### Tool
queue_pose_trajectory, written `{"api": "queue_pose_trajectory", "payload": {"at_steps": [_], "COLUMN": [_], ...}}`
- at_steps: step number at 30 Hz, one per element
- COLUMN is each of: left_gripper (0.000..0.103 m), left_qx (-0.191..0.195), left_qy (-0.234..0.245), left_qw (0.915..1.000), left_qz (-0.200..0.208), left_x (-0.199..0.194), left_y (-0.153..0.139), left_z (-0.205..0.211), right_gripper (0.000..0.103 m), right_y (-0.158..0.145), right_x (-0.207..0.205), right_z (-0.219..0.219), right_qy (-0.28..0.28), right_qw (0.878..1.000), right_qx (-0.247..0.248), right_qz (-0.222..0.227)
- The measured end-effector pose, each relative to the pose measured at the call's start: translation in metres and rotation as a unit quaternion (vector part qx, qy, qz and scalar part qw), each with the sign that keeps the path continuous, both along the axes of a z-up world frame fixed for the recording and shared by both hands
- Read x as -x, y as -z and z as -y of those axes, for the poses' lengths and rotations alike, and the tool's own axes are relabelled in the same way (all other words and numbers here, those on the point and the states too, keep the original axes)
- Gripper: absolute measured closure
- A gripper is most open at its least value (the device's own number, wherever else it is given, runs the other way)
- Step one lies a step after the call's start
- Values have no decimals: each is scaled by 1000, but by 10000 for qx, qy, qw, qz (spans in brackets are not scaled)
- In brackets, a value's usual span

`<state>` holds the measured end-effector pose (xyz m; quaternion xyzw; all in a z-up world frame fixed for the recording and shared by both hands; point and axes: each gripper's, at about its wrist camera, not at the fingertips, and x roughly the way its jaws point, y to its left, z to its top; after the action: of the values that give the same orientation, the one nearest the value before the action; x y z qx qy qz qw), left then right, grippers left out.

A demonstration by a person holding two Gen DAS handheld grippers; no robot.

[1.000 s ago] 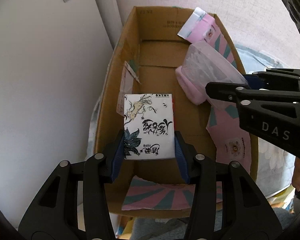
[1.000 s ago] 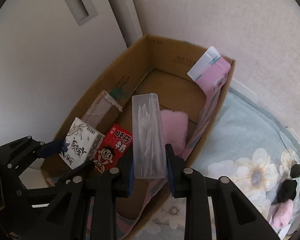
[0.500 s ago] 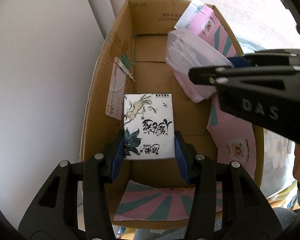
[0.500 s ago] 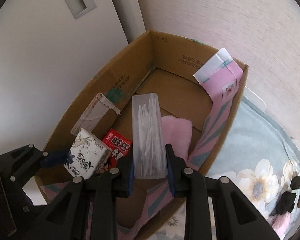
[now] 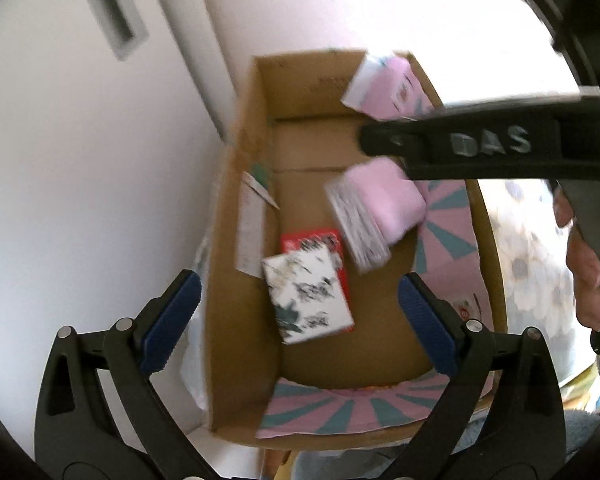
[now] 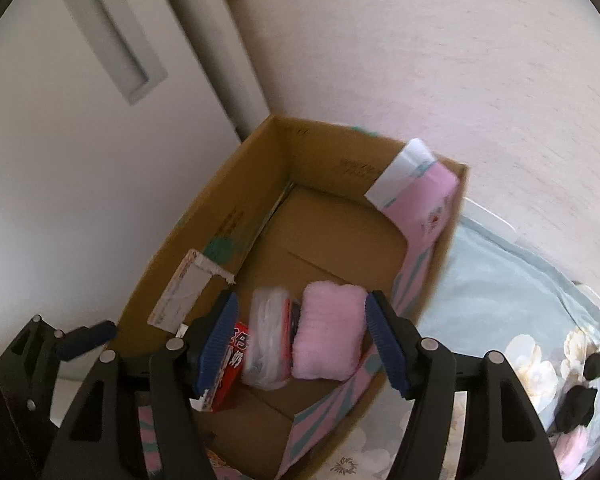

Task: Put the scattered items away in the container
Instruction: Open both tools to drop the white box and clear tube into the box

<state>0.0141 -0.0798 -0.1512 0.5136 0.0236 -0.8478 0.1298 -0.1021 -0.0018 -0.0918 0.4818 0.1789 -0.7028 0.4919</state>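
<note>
We find the cardboard box [image 5: 244, 280] standing open in the corner, a white cabinet door [image 6: 80, 160] on one side and a pale wall [image 6: 420, 80] behind it. On its floor lies the white packet with ink-style print [image 5: 308, 296], tilted, resting on top of the red carton [image 5: 312, 240] so that only the carton's far edge and right side show. Just beside them the clear plastic case [image 5: 356, 224] lies blurred, leaning against the pink folded cloth [image 5: 384, 196]. From the right wrist view we see the same clear case [image 6: 270, 336] between the red carton [image 6: 230, 364] and the pink cloth [image 6: 328, 332], all on the box floor [image 6: 332, 232]. A pink-and-teal striped liner [image 5: 360, 412] covers the near and right walls; a torn label [image 6: 184, 296] hangs off the left wall.

The left gripper [image 5: 300, 320] hovers above the box, jaws opening and now wide, the printed packet below them and free of the pads. The right gripper [image 6: 304, 344] hovers likewise, jaws opening to about half span; nothing is pressed between its blue pads [image 6: 384, 344], the case and cloth lying below. A person's hand [image 5: 584, 264] shows at the right edge of the left view.

Outside the box, a floral bedsheet [image 6: 500, 320] carries a few small dark items [image 6: 576, 400].
</note>
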Motion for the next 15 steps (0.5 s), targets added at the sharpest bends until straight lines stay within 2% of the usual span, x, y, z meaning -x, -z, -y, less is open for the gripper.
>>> {"api": "queue_pose_trajectory", "payload": {"at_steps": [6,10,11,12,15], "left_gripper": [4,4,4,4,4], "left_qx": [-118,-189,-216,-240,-283], "left_qy": [-79,-97,-101,-104,-99], "left_qw": [9995,9990,9990,9989,9987], "left_qz": [-283,-386,-391,-400,-408], "left_x": [-9,-18,-16,-11,-16], "left_y": [-18,-14,-24,-25,-28], "left_z": [16,21,26,29,29], "right_gripper": [41,41,41,41,41], "right_y": [-11,-16,-18,-21,-27], "right_x": [14,19,19,12,9], "right_z": [-19,-48,-50,-37,-42], "right_qy": [230,206,208,203,196], "right_qw": [9996,9996,9996,9996,9995], "right_qx": [153,174,185,190,214], "right_qz": [102,110,109,106,88]}}
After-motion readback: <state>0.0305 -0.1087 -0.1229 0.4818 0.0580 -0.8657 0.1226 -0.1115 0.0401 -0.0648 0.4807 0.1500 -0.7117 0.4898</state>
